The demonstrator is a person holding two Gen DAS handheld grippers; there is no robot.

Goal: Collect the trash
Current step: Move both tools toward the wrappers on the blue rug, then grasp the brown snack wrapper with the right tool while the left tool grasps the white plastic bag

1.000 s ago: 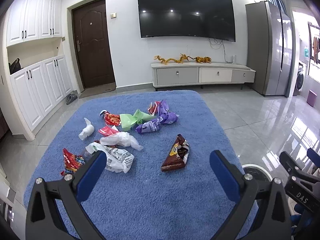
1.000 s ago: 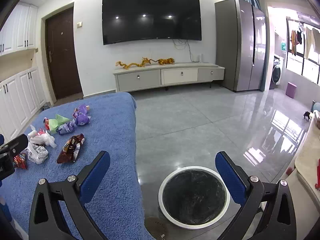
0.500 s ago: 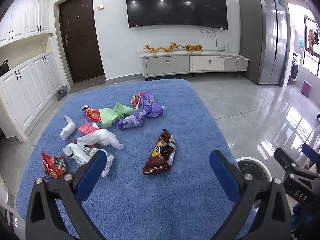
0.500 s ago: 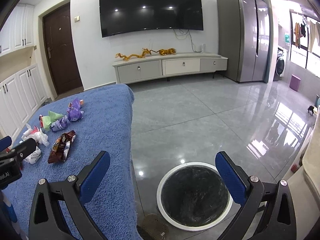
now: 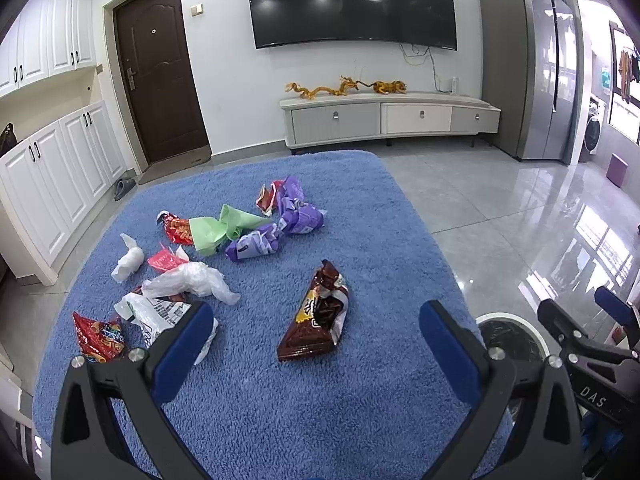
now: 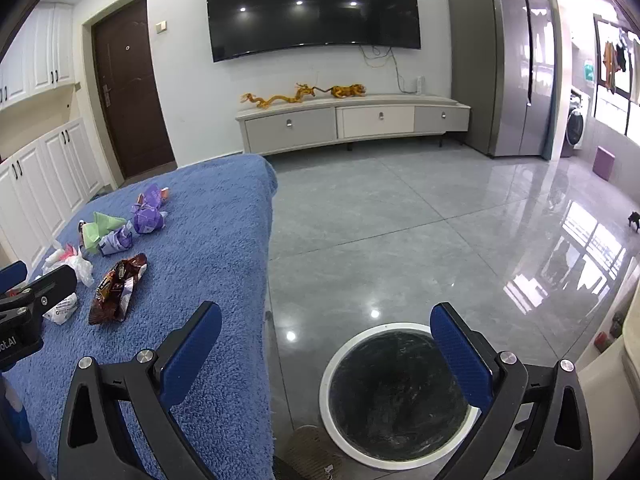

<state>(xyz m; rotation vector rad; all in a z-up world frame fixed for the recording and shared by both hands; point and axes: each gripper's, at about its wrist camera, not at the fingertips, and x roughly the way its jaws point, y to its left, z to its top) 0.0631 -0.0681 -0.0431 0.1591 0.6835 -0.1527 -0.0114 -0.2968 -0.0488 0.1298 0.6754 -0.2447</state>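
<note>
Holding: nothing in either of your grippers.
Left gripper (image 5: 316, 344): your jaws are spread wide above the blue cloth (image 5: 280, 400), and the brown wrapper (image 5: 318, 322) lies on the cloth between the two fingers as that camera sees it, untouched.
Right gripper (image 6: 326, 350): jaws spread wide too, hanging over the bin (image 6: 400, 392) and the cloth's right edge.
Bin: a round one with a white rim and a dark liner, standing on the grey floor (image 6: 400, 220) just beside the cloth. No wrapper shows inside it (the dark liner is all you can make out).
Trash: all of it lies on the cloth. Beyond the brown wrapper sit two purple wrappers (image 5: 280, 228), a green wrapper (image 5: 224, 228) and red ones; nearer your left finger lie a clear plastic bag (image 5: 192, 282), a white printed bag (image 5: 160, 316), a white wad (image 5: 128, 262) and a red snack packet (image 5: 98, 338).
</note>
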